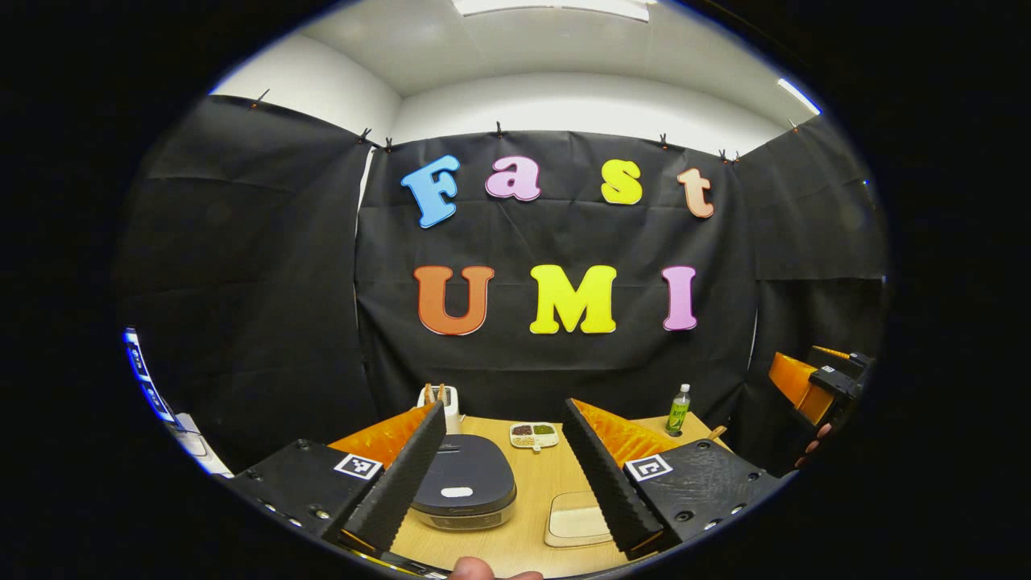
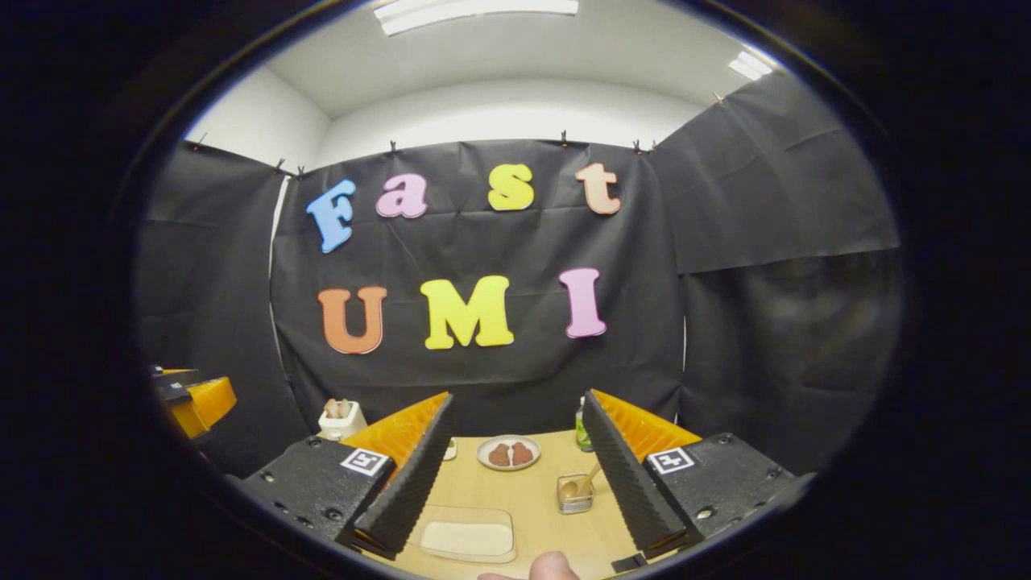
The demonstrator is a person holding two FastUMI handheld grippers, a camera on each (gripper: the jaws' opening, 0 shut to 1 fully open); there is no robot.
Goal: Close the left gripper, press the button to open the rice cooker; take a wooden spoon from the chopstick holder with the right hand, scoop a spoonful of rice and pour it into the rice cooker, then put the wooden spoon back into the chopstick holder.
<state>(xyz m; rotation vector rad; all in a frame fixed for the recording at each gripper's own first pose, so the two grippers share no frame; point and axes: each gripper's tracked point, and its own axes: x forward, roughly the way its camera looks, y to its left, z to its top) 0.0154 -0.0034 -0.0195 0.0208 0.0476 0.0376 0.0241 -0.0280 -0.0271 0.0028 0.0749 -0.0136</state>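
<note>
Two grippers held above a wooden table (image 1: 527, 483), both with fingers spread wide and nothing between them. In the left gripper view, left gripper (image 1: 506, 471) framing a dark rice cooker (image 1: 465, 490) at about 7 o'clock, lid down, pale button (image 1: 457, 492) on top, left finger crossing in front of its near-left edge. At 11 o'clock behind the cooker, a white holder (image 1: 445, 399) with two sticks standing in it. At 12 o'clock, a compartment plate (image 1: 534, 435) of grains; at 5 o'clock, a shallow tray of rice (image 1: 577, 520), partly hidden by the right finger. At 2 o'clock, a green bottle (image 1: 678, 409). Far at 3 o'clock, the right gripper (image 1: 821, 385) beyond the table edge.

In the right gripper view, right gripper (image 2: 515, 475) over the tray (image 2: 469, 535) at 7 o'clock. At 5 o'clock, chopstick holder (image 2: 575, 496) with wooden spoon (image 2: 581, 483) leaning in it, just beside the right finger. At 12 o'clock, a round plate (image 2: 507, 453).
</note>
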